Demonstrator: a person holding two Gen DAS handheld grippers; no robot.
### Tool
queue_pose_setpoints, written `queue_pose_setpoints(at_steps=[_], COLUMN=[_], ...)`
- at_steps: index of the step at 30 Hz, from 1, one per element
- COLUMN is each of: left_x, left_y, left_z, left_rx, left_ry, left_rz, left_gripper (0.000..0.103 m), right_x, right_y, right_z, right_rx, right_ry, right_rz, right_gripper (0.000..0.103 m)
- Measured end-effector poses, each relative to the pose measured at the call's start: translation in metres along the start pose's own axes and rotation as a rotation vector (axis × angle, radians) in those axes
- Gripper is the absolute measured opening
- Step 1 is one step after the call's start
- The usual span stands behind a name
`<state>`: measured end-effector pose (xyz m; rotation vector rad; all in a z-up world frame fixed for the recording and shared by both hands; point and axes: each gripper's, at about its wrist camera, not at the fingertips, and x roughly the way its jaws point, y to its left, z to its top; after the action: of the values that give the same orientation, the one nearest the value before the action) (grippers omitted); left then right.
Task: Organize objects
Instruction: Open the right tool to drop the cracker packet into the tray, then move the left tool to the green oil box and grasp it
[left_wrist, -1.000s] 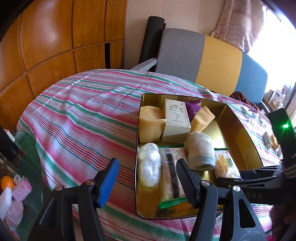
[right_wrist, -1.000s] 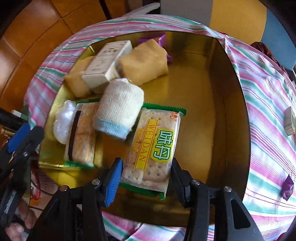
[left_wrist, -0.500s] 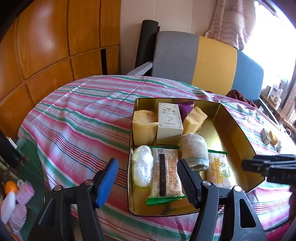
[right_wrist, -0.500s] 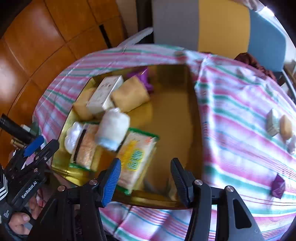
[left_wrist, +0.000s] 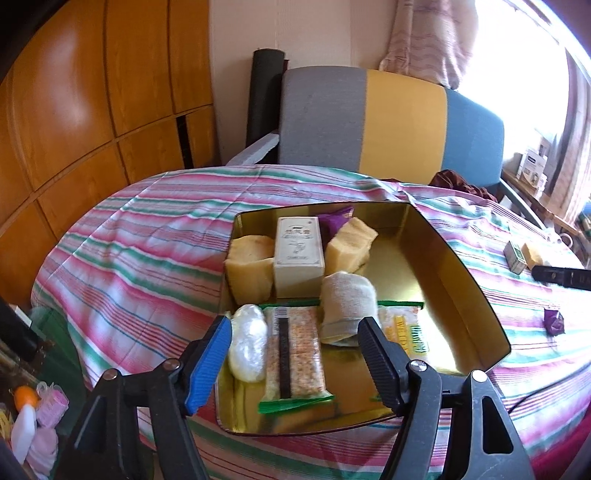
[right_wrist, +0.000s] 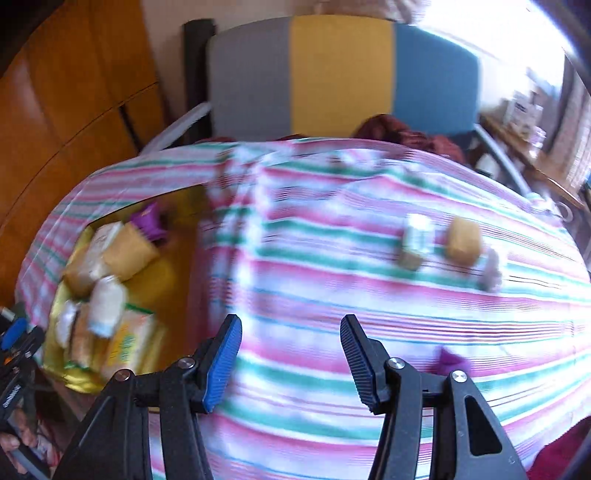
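A gold tin sits on the striped tablecloth. It holds a cream box, two yellow blocks, a purple packet, a rolled grey cloth, a white wrapped lump and two cracker packs. My left gripper hovers over the tin's near end, its jaws opening with nothing between them. My right gripper is open and empty over bare cloth right of the tin. Beyond it lie a small box, a yellow block and a purple sweet.
A grey, yellow and blue chair stands behind the round table, with a black roll beside it. Wooden wall panels fill the left. A low glass table with bottles sits at the lower left.
The right gripper left the yellow cracker pack in the tin and swung right and up over the cloth. The left gripper drew back a little and its jaws widened.
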<state>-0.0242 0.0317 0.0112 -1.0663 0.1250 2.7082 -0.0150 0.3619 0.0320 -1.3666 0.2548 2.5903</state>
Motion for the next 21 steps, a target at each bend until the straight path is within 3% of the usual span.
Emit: queue_pose_setpoints(at_steps=[7, 12, 16, 21], left_x=[0.002, 0.005, 0.01, 0.019], left_y=[-0.027, -0.056, -0.086, -0.132], left_z=[0.01, 0.019, 0.028, 0.044], left_rx=[0.062, 0.119, 0.169, 0.212], left_ry=[-0.001, -0.001, 0.001, 0.013], left_rz=[-0.041, -0.074, -0.111, -0.184], left_gripper=[0.072, 0.072, 0.072, 0.071], right_x=[-0.004, -0.001, 0.004, 0.004], right_y=[-0.107, -0.185, -0.23, -0.247], right_z=[0.002, -0.019, -0.039, -0.045], right_rx=[0.2, 0.411, 0.615, 0.705], right_ry=[-0.075, -0.105, -0.074, -0.068], right_rz=[-0.179, -0.289, -0.274, -0.22], right_gripper=[0.056, 0.056, 0.056, 0.056])
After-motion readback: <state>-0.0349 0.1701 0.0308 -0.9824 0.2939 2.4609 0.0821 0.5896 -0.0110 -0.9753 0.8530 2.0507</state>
